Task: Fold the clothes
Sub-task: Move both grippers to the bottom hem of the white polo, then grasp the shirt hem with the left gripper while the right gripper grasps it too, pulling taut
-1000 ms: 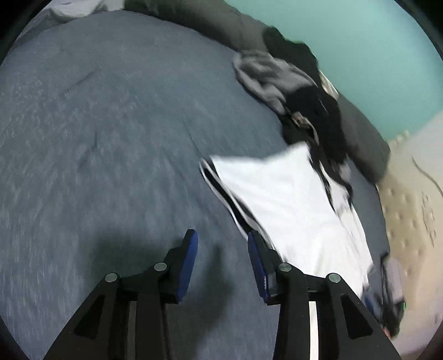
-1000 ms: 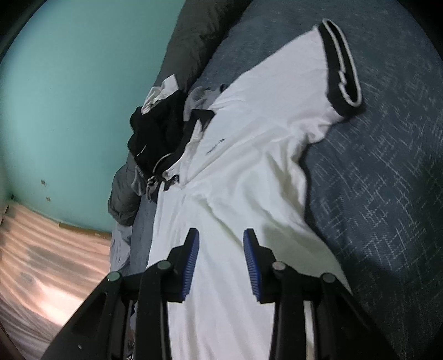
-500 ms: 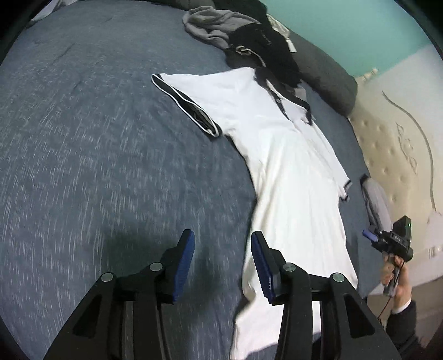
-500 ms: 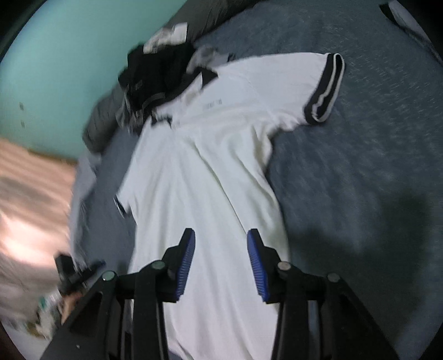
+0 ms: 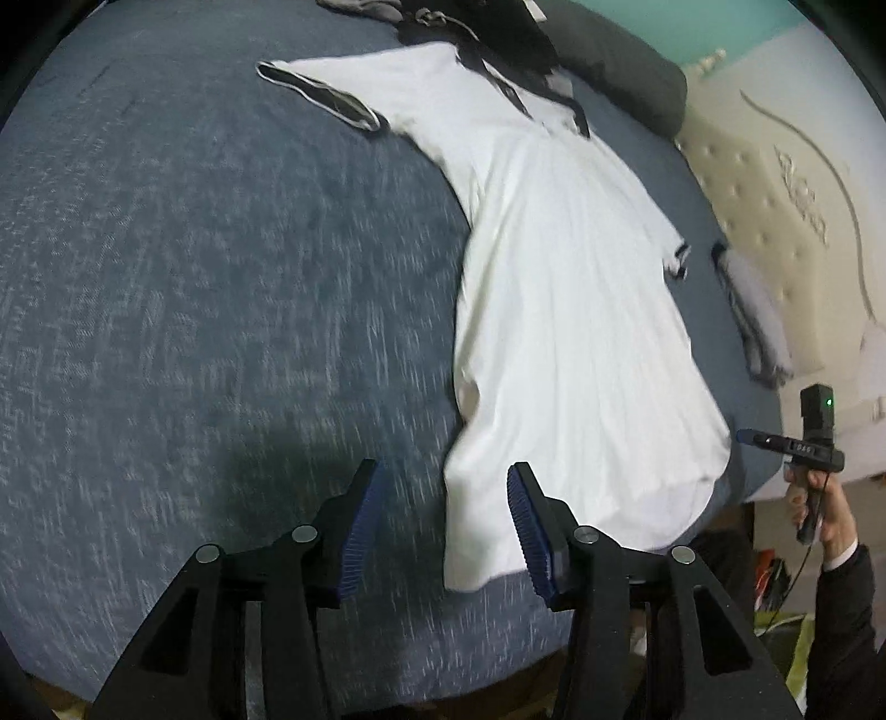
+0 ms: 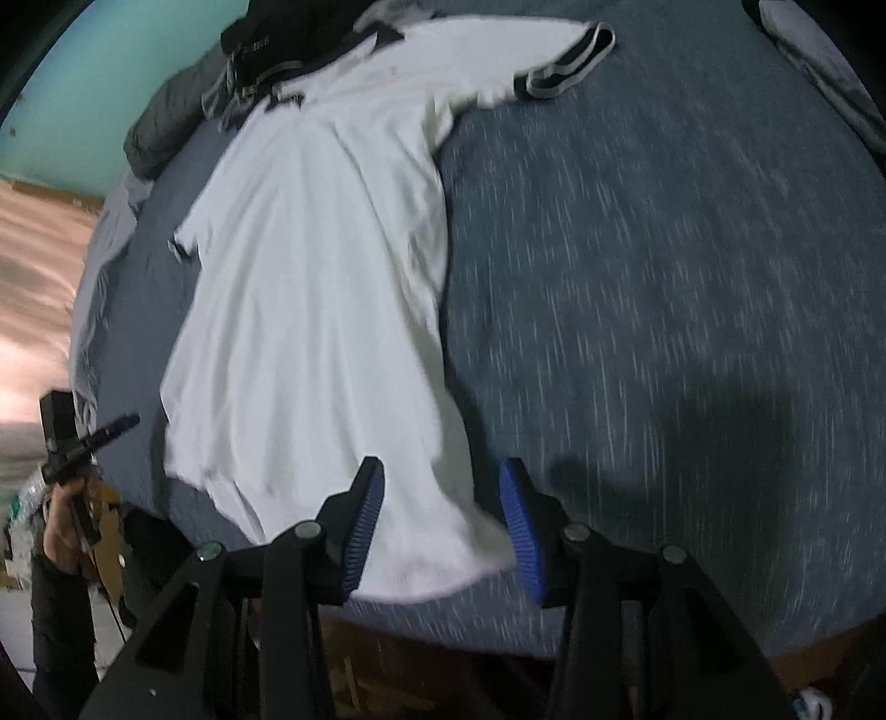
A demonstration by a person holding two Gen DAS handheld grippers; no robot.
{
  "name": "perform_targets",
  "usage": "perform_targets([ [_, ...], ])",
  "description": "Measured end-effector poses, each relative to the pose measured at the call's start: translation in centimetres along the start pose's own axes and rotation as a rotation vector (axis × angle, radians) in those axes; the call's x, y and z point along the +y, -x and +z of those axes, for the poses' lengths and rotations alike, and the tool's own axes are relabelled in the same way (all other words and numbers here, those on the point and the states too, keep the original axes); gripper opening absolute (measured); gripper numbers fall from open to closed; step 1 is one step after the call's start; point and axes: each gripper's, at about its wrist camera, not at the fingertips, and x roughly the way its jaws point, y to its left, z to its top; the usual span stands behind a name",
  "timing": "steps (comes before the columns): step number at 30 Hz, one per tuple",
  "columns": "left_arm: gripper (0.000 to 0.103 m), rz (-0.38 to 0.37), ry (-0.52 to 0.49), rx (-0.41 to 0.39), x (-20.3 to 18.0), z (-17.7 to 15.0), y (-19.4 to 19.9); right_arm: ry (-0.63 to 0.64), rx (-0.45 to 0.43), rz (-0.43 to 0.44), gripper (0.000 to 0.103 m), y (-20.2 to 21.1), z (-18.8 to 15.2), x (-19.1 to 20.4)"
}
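The left gripper hangs over the near edge of the bed with its jaws apart; they have just been opening, and nothing is clamped between them. Seen past its blue pads, the near left hem corner of the shirt lies below the gap, nearer the right pad, and is not pinched. The right gripper is likewise apart, its jaws just widened, poised above the near hem of the shirt with the cloth showing between the pads but not pressed by them. The white shirt lies flat on the blue-grey bed, its hem at the near edge and its dark collar at the far end. One sleeve with a black and white striped cuff stretches out to the left in the left wrist view; the other sleeve is tucked close to the body on the right. Beyond the collar sits a heap of dark clothes against a grey pillow, with a teal wall behind. In each view the other gripper shows off the bed's edge, held in a hand with a dark sleeve.
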Motion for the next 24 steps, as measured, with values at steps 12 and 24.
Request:
perform_targets([
  [12,0.052,0.007,0.005,0.063,-0.4,-2.3,-1.7,-0.002,0.023,-0.059,0.044,-0.5,-2.8,-1.2],
  [24,0.055,0.032,-0.018,0.073,-0.2,-3.3,-3.2,0.022,0.016,-0.068,0.044,-2.5,-2.4,-0.3],
])
